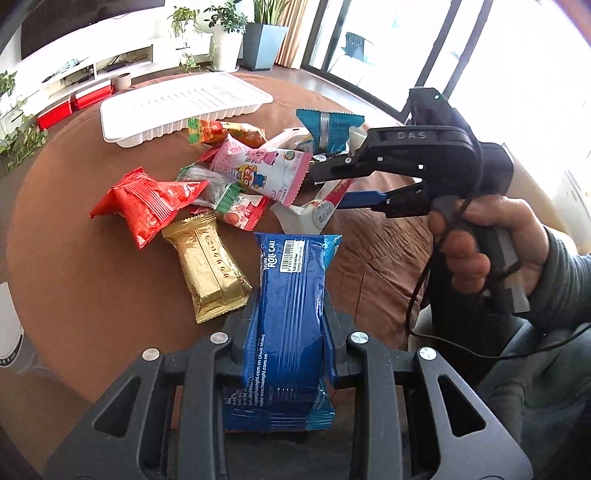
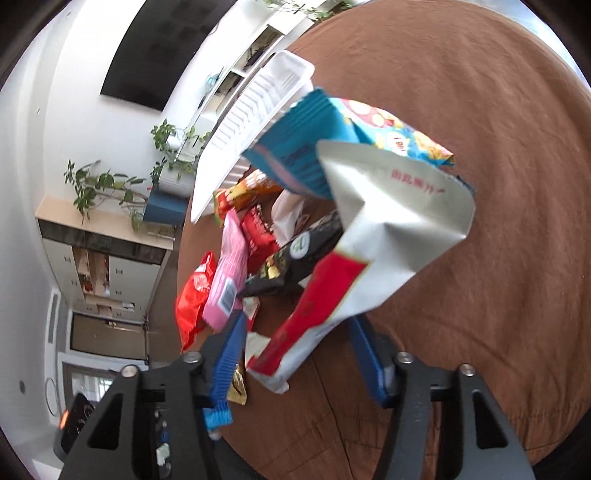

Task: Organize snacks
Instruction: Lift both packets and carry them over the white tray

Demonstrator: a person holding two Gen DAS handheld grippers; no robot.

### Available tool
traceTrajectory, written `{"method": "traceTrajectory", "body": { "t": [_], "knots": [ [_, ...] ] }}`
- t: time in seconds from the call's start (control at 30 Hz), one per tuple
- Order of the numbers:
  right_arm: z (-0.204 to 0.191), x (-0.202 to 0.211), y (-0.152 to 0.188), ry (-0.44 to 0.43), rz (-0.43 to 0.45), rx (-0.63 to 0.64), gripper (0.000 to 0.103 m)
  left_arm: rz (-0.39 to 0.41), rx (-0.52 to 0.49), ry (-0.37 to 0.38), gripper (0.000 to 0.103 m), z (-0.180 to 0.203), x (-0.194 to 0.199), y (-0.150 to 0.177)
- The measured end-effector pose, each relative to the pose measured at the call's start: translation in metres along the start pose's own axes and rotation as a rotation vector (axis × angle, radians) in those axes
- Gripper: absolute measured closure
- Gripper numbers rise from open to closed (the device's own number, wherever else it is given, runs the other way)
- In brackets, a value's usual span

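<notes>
My left gripper is shut on a blue roll cake packet, held above the brown table. A pile of snack packets lies ahead: a red bag, a gold bar packet and a pink cartoon packet. The white tray stands behind the pile. My right gripper comes in from the right, tilted on its side, jaws wide apart around a white and red packet. In the right wrist view this packet stands between the blue fingers, with the gripper open.
A teal packet and an orange packet lie at the back of the pile. The table is round under a brown cloth. Potted plants and red boxes stand on the floor beyond.
</notes>
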State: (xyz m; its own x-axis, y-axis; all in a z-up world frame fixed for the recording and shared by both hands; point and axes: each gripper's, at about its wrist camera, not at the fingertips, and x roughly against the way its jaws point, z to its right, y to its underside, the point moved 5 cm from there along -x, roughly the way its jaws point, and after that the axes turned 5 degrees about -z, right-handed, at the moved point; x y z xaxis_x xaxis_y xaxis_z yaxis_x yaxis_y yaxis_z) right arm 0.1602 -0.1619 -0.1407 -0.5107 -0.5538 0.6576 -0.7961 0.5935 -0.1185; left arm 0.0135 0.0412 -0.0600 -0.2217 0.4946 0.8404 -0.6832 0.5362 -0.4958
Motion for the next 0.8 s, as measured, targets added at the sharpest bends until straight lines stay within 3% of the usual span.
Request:
{"method": "traceTrajectory", "body": {
  "t": [0.23,0.3,0.8],
  "knots": [
    [0.008,-0.003,-0.002,-0.021,-0.002,-0.019,0.068,0.015,0.024,0.018,0.078,0.002,-0.005,0.003],
    [0.013,-0.005,-0.001,-0.029,-0.008,-0.033,0.078,0.016,0.025,0.024,0.078,0.004,-0.006,0.005],
    [0.017,0.008,0.011,-0.114,-0.027,0.034,0.087,0.053,0.073,0.051,0.078,0.008,0.0,0.008]
  ]
}}
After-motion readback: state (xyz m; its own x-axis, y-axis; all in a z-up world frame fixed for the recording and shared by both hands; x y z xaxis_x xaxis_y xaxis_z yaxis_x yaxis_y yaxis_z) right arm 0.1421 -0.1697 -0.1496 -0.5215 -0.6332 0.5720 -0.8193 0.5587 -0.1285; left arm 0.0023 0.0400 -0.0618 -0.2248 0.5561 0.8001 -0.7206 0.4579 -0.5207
